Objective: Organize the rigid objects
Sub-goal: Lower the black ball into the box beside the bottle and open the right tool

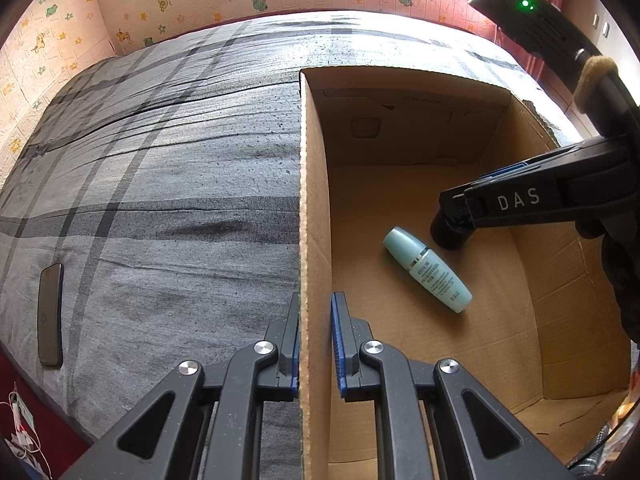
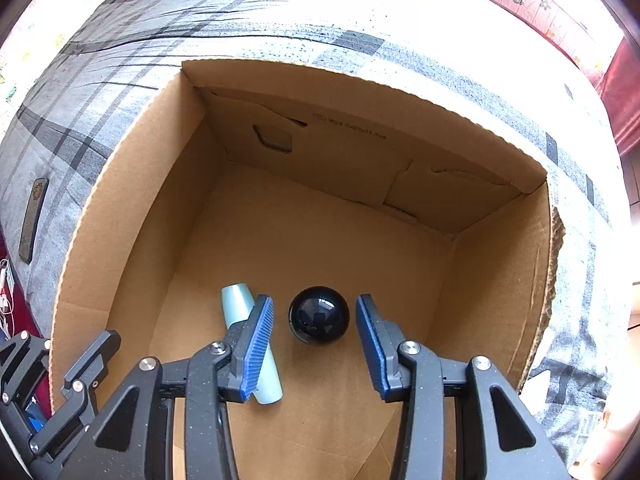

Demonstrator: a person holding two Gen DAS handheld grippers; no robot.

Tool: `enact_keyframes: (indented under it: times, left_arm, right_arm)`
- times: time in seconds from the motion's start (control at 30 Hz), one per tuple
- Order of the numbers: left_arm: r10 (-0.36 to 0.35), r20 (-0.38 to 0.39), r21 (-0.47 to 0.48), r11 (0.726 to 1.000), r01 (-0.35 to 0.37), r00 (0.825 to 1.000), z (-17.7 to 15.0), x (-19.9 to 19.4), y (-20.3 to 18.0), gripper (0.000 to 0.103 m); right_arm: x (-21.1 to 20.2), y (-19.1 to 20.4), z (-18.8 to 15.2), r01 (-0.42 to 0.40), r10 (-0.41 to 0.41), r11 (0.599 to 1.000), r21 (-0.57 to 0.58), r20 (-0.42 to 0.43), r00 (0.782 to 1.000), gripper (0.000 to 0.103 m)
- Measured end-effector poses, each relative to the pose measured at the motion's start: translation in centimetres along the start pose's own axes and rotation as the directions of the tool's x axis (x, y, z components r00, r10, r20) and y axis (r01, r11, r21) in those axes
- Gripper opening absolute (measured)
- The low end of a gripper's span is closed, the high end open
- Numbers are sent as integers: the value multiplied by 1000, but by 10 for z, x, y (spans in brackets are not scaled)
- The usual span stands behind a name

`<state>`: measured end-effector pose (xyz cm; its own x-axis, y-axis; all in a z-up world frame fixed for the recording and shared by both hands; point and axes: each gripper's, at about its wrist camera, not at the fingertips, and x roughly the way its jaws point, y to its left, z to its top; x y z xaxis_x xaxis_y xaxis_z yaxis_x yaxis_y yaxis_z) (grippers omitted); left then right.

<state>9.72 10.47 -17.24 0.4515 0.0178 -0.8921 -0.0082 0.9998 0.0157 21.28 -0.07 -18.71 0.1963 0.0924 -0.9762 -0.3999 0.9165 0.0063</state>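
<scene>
Left tongs [image 1: 316,344] clamping box wall [image 1: 310,200], right tongs [image 2: 315,344] standing half-open, empty, around jar [image 2: 319,316]; lifting straight avoids nudging bottle [image 2: 240,308].

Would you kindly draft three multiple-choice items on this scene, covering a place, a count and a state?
1. Where does the pale teal plastic bottle lie?
A. on the blanket
B. on the floor of the brown cardboard box
C. in a gripper

2. How many objects are in the box?
A. two
B. three
C. five

3. What is the left gripper doing?
A. hanging open over the blanket
B. gripping the bottle
C. clamping the box wall

Answers: 1 B, it lies on its side on the cardboard. 2 A, only the bottle and the glossy black ball. 3 C, its pads pinch the wall edge.
</scene>
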Motion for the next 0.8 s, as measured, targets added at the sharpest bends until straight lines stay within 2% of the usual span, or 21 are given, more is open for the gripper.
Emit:
enact_keyframes:
  times: [0.33, 0.63, 0.73, 0.8]
  left_arm:
    - [1, -4, -4, 1000, -1, 1000, 1, 1, 0, 13]
    - [4, -4, -3, 1000, -4, 1000, 1, 1, 0, 13]
    - [11, -3, 2, 1000, -11, 1000, 1, 1, -2, 13]
    - [14, -3, 4, 1000, -14, 1000, 1, 1, -2, 13]
  right_arm:
    - [-34, -5, -11, -21, 21, 1000, 2, 57, 998, 59]
    - [-75, -14, -23, -29, 27, 1000, 11, 109, 994, 64]
    - [-89, -19, -25, -27, 25, 999, 19, 126, 992, 72]
    - [-96, -23, -30, -28, 24, 999, 27, 138, 990, 73]
